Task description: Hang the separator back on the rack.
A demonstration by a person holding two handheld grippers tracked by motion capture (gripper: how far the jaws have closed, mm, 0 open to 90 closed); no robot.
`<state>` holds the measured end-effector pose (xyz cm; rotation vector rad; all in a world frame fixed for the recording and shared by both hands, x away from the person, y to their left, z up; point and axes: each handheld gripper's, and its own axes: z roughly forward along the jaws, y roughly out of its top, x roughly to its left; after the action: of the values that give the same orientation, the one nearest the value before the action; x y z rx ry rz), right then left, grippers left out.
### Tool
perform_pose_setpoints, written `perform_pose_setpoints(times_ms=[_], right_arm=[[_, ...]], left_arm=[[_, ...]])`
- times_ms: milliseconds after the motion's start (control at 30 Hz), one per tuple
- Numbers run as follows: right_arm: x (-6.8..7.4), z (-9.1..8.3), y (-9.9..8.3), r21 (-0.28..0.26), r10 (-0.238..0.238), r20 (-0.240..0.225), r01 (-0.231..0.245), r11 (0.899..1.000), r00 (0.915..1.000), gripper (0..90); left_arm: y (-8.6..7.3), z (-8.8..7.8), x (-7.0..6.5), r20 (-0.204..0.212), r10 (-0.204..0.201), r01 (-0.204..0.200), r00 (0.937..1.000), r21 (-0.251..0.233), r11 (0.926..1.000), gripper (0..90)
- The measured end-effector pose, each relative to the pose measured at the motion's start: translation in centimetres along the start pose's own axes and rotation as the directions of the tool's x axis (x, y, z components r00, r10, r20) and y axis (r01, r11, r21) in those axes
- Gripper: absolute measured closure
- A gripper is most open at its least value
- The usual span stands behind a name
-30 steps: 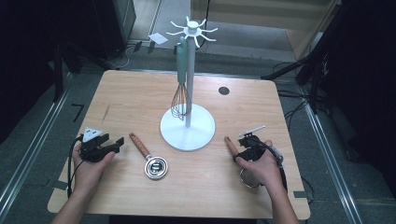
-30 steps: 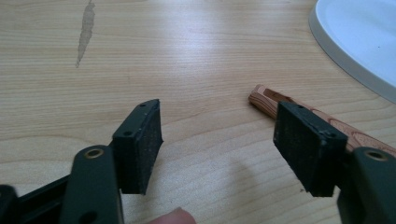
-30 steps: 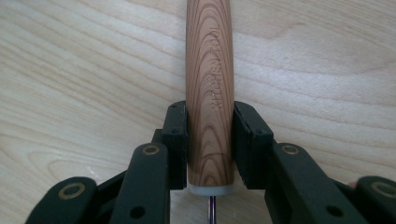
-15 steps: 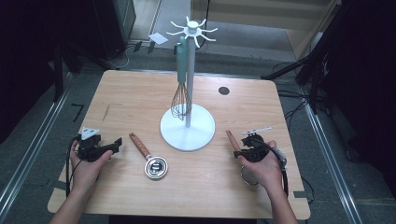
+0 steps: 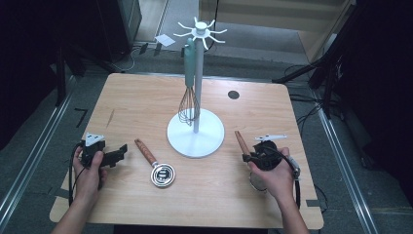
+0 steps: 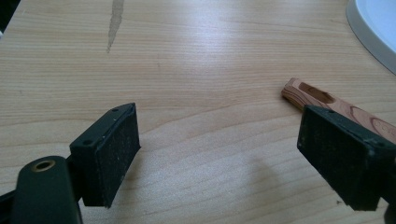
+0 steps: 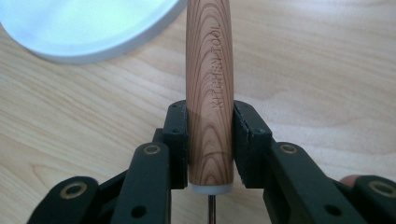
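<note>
My left gripper point(image 5: 119, 152) point(image 6: 219, 154) lies low over the table's left front; its jaws have just been opening and stand open with only bare wood between them. Just to its right lies a wooden-handled utensil point(image 5: 146, 152) point(image 6: 327, 100) with a round metal head point(image 5: 162, 174). My right gripper point(image 5: 247, 157) point(image 7: 210, 140) is shut on the lower end of a second wooden handle point(image 5: 240, 141) point(image 7: 208, 70) stamped "KITCHEN TOOL", which points toward the stand. That tool's metal end is mostly hidden under the right hand.
A white utensil stand point(image 5: 196, 134) point(image 7: 84, 28) point(image 6: 376, 23) with a hook crown point(image 5: 200, 33) rises mid-table. A whisk point(image 5: 189, 105) with a teal handle hangs from it. A dark round cable hole point(image 5: 234, 94) marks the back right of the tabletop point(image 5: 141, 107).
The left gripper's jaws have spread wider. The right hand has barely shifted, still gripping the wooden handle.
</note>
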<state>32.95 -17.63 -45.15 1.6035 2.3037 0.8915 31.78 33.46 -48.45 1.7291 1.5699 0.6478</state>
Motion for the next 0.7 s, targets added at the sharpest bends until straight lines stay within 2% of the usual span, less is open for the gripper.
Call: perform_pose_setpoints(times_ms=[200, 367, 567, 700], right_arm=[[0.5, -0.8, 0.1, -0.097, -0.010, -0.013, 0.009, 0.995, 0.9999, 70.6], [1.1, -1.4, 0.1, -0.179, -0.038, -0.026, 0.033, 0.983, 0.9989, 70.6], [2.0, -2.5, 0.3, -0.285, -0.063, -0.054, 0.045, 0.958, 0.9965, 70.6], [2.8, -3.5, 0.4, -0.364, -0.093, -0.053, 0.068, 0.929, 0.9943, 70.6]], left_arm=[[0.0, 0.1, 0.0, -0.001, 0.002, -0.002, 1.0000, 0.007, 1.0000, 13.7], [-0.1, 0.1, -0.1, -0.008, 0.010, -0.010, 0.9999, 0.012, 0.9999, 13.7], [-0.2, 0.2, -0.2, -0.014, 0.015, -0.015, 0.9998, 0.010, 0.9998, 13.7], [-0.1, 0.1, -0.2, -0.017, 0.016, -0.016, 0.9997, 0.010, 0.9998, 13.7]])
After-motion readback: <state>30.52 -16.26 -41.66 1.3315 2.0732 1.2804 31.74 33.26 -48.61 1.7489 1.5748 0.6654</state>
